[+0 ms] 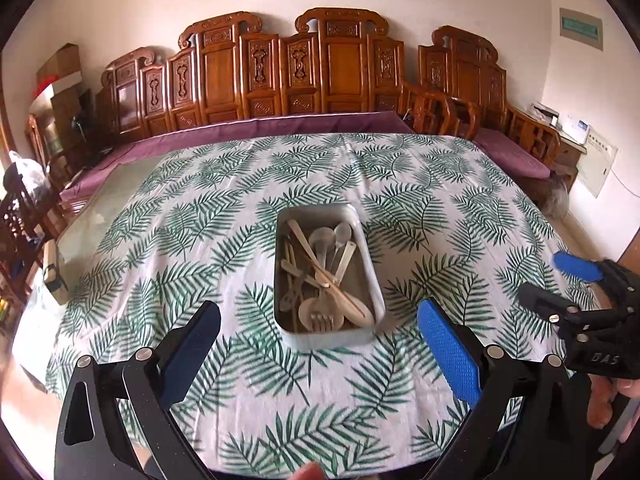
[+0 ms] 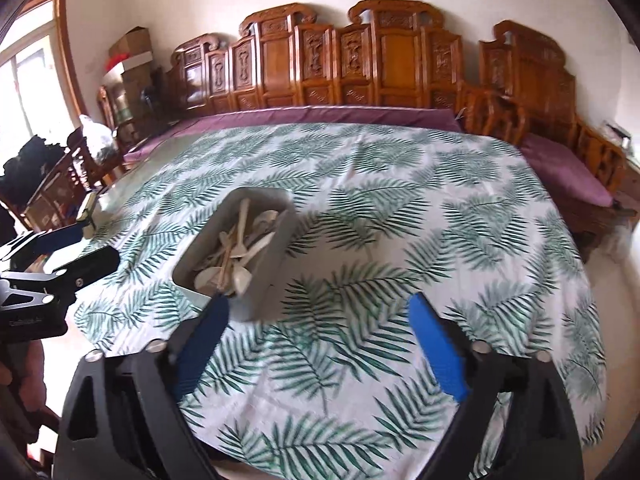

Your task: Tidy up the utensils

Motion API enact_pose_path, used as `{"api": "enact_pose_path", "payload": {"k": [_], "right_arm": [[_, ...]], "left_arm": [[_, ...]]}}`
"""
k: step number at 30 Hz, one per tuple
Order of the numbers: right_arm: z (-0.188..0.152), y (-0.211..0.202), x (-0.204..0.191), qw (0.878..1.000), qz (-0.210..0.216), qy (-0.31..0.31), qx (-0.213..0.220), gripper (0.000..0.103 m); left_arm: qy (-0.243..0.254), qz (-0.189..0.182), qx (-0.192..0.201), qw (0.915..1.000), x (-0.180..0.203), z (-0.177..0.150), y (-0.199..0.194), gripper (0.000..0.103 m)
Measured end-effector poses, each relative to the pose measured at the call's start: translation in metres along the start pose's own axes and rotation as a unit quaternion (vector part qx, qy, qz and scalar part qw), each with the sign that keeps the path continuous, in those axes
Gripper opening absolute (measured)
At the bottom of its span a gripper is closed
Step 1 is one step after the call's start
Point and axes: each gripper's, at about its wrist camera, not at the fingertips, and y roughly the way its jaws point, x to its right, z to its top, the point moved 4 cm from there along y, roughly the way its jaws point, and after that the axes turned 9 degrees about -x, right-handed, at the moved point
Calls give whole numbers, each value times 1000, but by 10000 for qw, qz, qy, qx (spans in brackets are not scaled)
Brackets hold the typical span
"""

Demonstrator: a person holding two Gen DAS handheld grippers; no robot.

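Utensils (image 1: 324, 276): pale spoons, forks and sticks, heaped crosswise in metal tray (image 1: 370, 264), mid-table on leaf-print cloth (image 1: 160, 240). Left gripper (image 1: 320, 340): spread wide, empty, just short of tray's near end. Right gripper (image 2: 316, 332): spread wide, empty, beside tray's near corner. Risk, as judged: tangled handles dragging neighbours out on lifting; light tray sliding or wrinkling cloth if nudged.

wide open tablecloth (image 1: 224, 200) on every side; only the metal tray (image 1: 370, 276) of utensils (image 1: 320, 272) stands mid-table, carved bench (image 1: 280, 76) beyond.
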Motion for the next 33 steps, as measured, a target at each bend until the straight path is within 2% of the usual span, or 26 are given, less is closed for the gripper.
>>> {"api": "enact_pose_path", "payload": {"k": [5,14,33], "right_arm": [[-20,-24,15,9995,-167,188,167,100],[-44,-67,15,9980,-384,290,412,100],[-35,-186,-10,9869,-403,222,1549,100]], "left_arm": [[32,-159,59,9999,9,-18,-16,95],[109,-18,417,9991,23,-27,-63,95],[135,22,1222,9924,43,-17,-158,95]]}}
